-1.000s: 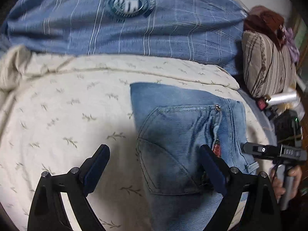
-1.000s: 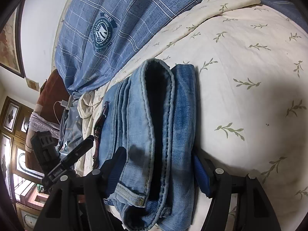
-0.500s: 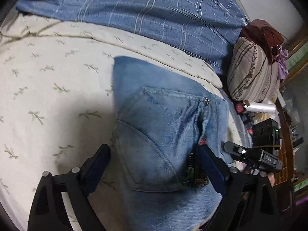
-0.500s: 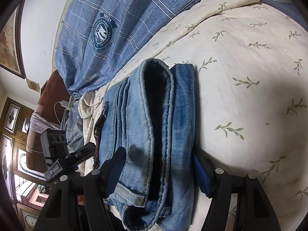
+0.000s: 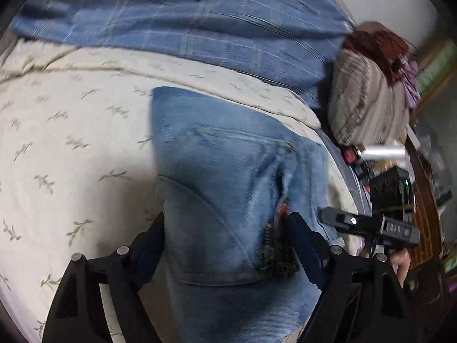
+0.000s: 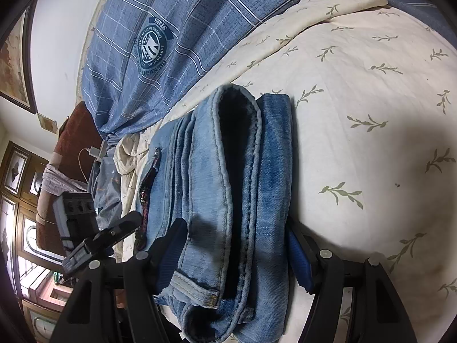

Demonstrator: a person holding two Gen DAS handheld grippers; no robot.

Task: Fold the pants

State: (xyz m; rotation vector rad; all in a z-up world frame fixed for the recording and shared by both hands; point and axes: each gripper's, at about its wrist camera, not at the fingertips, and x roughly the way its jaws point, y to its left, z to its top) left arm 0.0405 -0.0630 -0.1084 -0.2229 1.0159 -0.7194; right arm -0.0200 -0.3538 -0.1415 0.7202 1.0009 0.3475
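Left wrist view: left gripper point(image 5: 225, 245) straddling the jeans point(image 5: 228, 188) at the pocket end, jaws closing, denim between them, pads just at its edges.
Right gripper point(image 6: 234, 251): jaws set partly apart around the stacked layers at the hem end; pads against the bundle's sides, apparently gripping.
Jeans: compact multi-layer bundle on the leaf-print sheet point(image 6: 357, 100), beside the blue plaid cover point(image 6: 171, 28).
Progress: folds look done; probably only squaring or lifting left.
Pose: both grippers angled downward, facing each other across the bundle.

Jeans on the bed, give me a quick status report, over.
Left gripper closing around folded jeans. Right gripper clamped on the stack's edge. Jeans lie folded on leaf-print bedspread. Nothing in the way.
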